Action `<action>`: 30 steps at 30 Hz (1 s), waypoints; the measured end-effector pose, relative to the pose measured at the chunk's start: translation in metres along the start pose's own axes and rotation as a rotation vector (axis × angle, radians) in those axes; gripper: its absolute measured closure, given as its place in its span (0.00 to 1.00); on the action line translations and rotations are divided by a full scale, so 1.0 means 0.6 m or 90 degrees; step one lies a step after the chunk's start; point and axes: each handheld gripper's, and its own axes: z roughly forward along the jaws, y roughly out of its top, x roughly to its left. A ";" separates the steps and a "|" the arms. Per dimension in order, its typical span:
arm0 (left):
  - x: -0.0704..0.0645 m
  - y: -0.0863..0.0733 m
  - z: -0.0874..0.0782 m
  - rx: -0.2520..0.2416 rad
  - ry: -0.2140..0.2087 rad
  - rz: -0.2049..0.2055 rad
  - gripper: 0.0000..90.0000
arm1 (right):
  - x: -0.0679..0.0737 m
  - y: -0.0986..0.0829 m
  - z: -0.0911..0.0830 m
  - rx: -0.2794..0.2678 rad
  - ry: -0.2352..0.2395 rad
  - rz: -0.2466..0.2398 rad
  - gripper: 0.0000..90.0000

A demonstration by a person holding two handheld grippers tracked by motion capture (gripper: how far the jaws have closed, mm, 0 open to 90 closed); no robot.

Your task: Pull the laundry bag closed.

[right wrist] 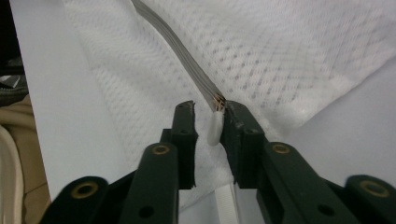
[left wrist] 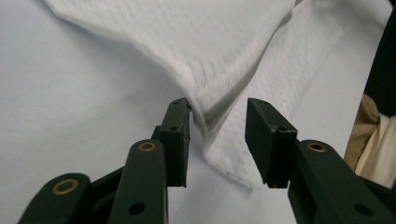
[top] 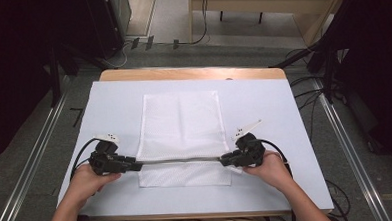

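From above, the left gripper [top: 135, 166] and right gripper [top: 225, 159] flank a white mesh bag [top: 180, 125], its zipper band stretched between them. The left gripper view shows jaws apart around a raised fold; close squarely. In the right gripper view, jaws stand parted beside the grey zipper [right wrist: 180, 51] end; keep it taut.

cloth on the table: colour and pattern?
White mesh cloth with a grid of small holes; a grey band runs along one edge. Best in the right gripper view.
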 end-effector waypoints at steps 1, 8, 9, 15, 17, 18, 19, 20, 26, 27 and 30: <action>0.000 0.000 -0.002 -0.008 0.007 0.001 0.63 | 0.000 0.000 -0.001 -0.010 -0.006 -0.001 0.77; 0.002 0.002 -0.020 -0.075 0.069 -0.001 0.50 | -0.016 -0.004 -0.022 -0.076 -0.079 0.007 0.56; 0.003 0.001 -0.023 -0.084 0.080 -0.002 0.49 | -0.019 -0.005 -0.026 -0.087 -0.089 0.008 0.53; 0.013 -0.002 -0.034 -0.110 0.112 -0.015 0.41 | -0.044 -0.015 -0.048 -0.133 -0.136 0.036 0.43; 0.015 -0.003 -0.036 -0.114 0.123 -0.018 0.41 | -0.051 -0.020 -0.054 -0.138 -0.148 0.044 0.42; 0.016 -0.003 -0.037 -0.116 0.129 -0.017 0.41 | -0.054 -0.022 -0.057 -0.142 -0.155 0.046 0.41; 0.017 -0.003 -0.038 -0.118 0.137 -0.015 0.41 | -0.058 -0.024 -0.059 -0.146 -0.163 0.048 0.40; 0.019 -0.004 -0.039 -0.119 0.149 -0.014 0.41 | -0.061 -0.027 -0.061 -0.152 -0.177 0.055 0.39; 0.038 -0.008 -0.041 -0.111 0.198 -0.037 0.37 | -0.083 -0.037 -0.062 -0.174 -0.245 0.078 0.29; 0.041 -0.009 -0.041 -0.111 0.204 -0.042 0.36 | -0.085 -0.039 -0.062 -0.174 -0.258 0.071 0.27; 0.046 -0.012 -0.042 -0.117 0.238 -0.052 0.32 | -0.093 -0.044 -0.062 -0.166 -0.273 0.073 0.25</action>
